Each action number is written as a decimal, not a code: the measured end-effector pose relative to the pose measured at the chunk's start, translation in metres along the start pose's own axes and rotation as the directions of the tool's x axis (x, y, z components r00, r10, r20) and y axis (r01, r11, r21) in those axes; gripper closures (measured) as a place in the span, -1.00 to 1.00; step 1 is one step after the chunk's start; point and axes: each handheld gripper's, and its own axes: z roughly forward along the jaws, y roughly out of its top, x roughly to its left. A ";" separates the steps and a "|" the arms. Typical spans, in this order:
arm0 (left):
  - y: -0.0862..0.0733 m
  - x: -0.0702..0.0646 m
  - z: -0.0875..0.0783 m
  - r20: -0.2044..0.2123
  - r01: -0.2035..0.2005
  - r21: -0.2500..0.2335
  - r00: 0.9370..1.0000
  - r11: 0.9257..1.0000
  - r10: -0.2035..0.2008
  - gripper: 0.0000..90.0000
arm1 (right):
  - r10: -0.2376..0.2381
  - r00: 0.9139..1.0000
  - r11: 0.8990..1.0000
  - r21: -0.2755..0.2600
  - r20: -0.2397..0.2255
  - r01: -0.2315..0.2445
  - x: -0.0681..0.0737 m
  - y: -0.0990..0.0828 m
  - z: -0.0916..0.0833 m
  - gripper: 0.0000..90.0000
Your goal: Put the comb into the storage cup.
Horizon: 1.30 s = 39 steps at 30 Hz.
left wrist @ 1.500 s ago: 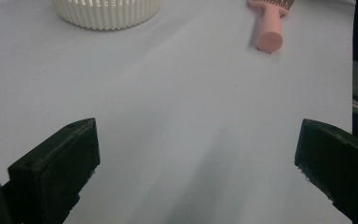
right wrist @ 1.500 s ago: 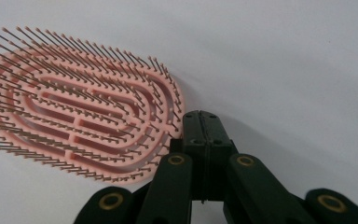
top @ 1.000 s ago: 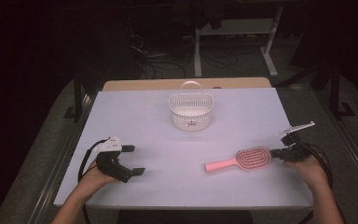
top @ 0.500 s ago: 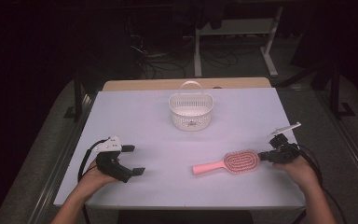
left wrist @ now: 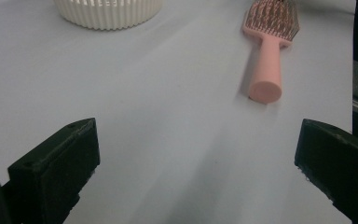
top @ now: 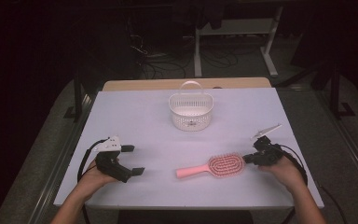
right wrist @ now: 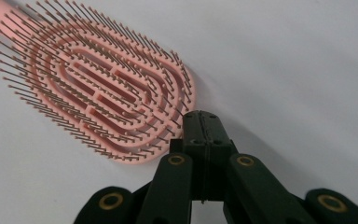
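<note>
A pink hairbrush (top: 214, 166) lies flat on the white table, bristles up, handle pointing left. My right gripper (top: 248, 159) is shut, and its closed tips touch the right end of the brush head. In the right gripper view the joined jaws (right wrist: 204, 123) meet the rim of the brush (right wrist: 98, 88), with nothing between them. My left gripper (top: 134, 160) rests at the front left, open and empty. The left gripper view has its jaws (left wrist: 196, 158) wide apart, with the brush (left wrist: 270, 46) lying beyond them.
A white slatted basket (top: 191, 112) with a handle stands at the middle back of the table (top: 135, 116); its base is in the left gripper view (left wrist: 107, 9). Dark floor, cables and a stand lie beyond the far edge.
My right gripper has slid left along the table, and the hairbrush has moved left with it. The left gripper has stayed where it was.
</note>
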 end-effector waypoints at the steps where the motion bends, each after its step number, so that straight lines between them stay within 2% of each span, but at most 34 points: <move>1: 0.000 0.000 0.000 -0.001 0.000 0.000 1.000 1.000 0.000 -1.00 | -0.007 1.000 1.000 0.001 -0.004 0.007 0.003 0.002 0.001 0.97; 8: 0.000 0.000 0.000 0.001 0.000 0.000 1.000 1.000 0.000 -1.00 | -0.050 0.998 0.999 -0.001 -0.039 0.050 0.021 0.014 0.013 0.97; 16: 0.000 0.000 0.000 0.002 0.002 0.001 1.000 1.000 -0.002 -1.00 | -0.111 0.991 0.994 0.008 -0.073 0.112 0.044 0.028 0.027 0.97; 23: 0.000 0.000 -0.001 0.000 0.001 -0.001 1.000 1.000 -0.001 -1.00 | -0.135 0.987 0.990 0.017 -0.086 0.137 0.053 0.032 0.033 0.97; 27: -0.001 0.001 -0.001 -0.001 0.002 0.002 1.000 1.000 -0.002 -1.00 | -0.131 0.988 0.991 -0.016 -0.085 0.130 0.052 0.034 0.026 0.95; 32: -0.001 0.000 -0.001 -0.003 0.004 0.000 1.000 1.000 -0.004 -1.00 | -0.129 0.990 0.988 -0.096 -0.057 0.123 0.051 0.038 0.010 0.56; 35: 0.000 0.000 -0.001 -0.003 0.003 0.000 1.000 1.000 -0.003 -1.00 | -0.116 0.992 0.980 -0.168 -0.046 0.106 0.049 0.039 0.000 0.20; 36: 0.000 0.000 -0.001 -0.003 0.003 0.000 1.000 1.000 -0.003 -1.00 | -0.113 0.993 0.977 -0.185 -0.038 0.104 0.049 0.040 -0.002 0.03; 39: 0.000 0.000 -0.001 -0.001 0.001 0.000 1.000 1.000 -0.001 -1.00 | -0.119 0.993 0.967 -0.228 -0.022 0.111 0.051 0.040 -0.008 -0.29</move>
